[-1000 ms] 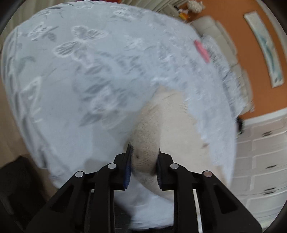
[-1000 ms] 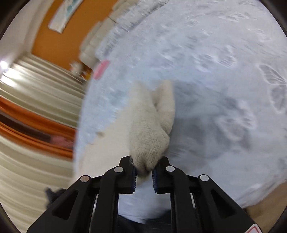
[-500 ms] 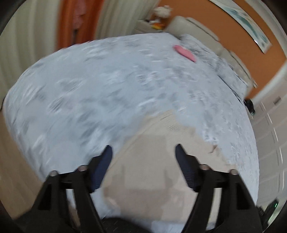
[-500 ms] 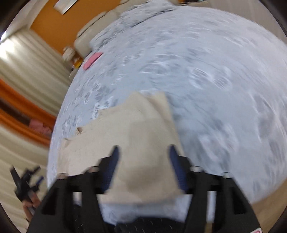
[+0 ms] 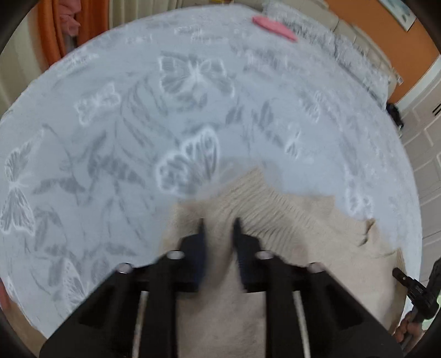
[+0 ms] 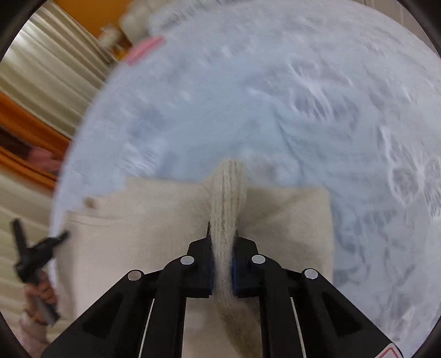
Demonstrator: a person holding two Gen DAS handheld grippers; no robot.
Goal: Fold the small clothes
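Note:
A cream knitted garment (image 5: 292, 247) lies flat on the pale blue butterfly-print bedspread (image 5: 137, 132), near the bed's near edge. My left gripper (image 5: 218, 224) hovers over its ribbed edge; the fingers stand a narrow gap apart with only flat cloth seen between them, so I cannot tell if they pinch it. In the right wrist view the same garment (image 6: 286, 214) is spread out, and my right gripper (image 6: 222, 234) is shut on a raised ridge of its ribbed knit (image 6: 228, 192).
A pink item (image 5: 274, 24) lies at the far side of the bed. Orange curtains (image 5: 52, 30) hang at the far left, an orange wall and white drawers (image 5: 424, 154) at the right. The other hand-held gripper (image 6: 30, 258) shows at the left.
Both grippers were shut on the garment, opened wide half a second ago with the garment flat, and have now narrowed again; the right one has pinched up a ridge of knit.

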